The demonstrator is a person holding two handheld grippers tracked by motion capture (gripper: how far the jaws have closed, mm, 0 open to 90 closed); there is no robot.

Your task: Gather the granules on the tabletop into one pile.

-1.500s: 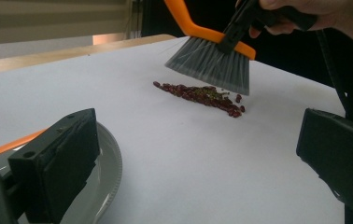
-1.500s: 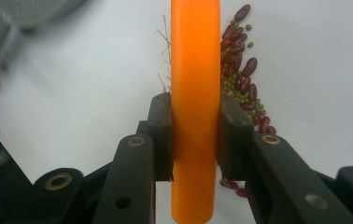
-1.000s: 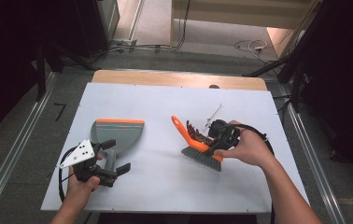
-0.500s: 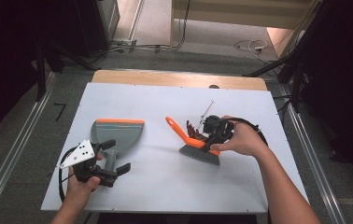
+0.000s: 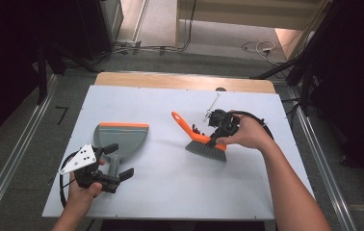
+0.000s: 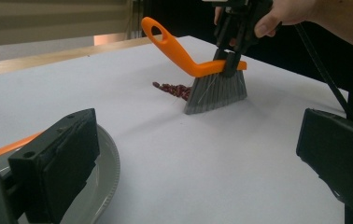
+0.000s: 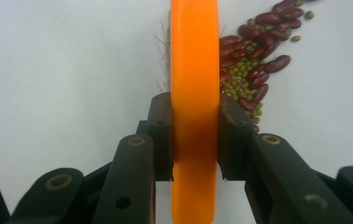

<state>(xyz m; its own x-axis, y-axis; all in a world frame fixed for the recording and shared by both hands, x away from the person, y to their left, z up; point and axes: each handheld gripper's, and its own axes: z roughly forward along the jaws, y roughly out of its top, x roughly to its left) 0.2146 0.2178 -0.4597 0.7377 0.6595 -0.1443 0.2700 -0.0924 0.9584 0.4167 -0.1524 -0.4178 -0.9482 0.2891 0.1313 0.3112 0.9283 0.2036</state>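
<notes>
Your right gripper (image 5: 217, 136) was clamped on the orange brush (image 7: 194, 93), bristles down on the surface with the beans (image 7: 249, 65) piled just off its left jaw. Your left gripper (image 5: 117, 161) sat wide open astride the dustpan (image 5: 122, 137) handle, not gripping. Best keep bristles flat, grab the dustpan, sweep slow toward it
</notes>
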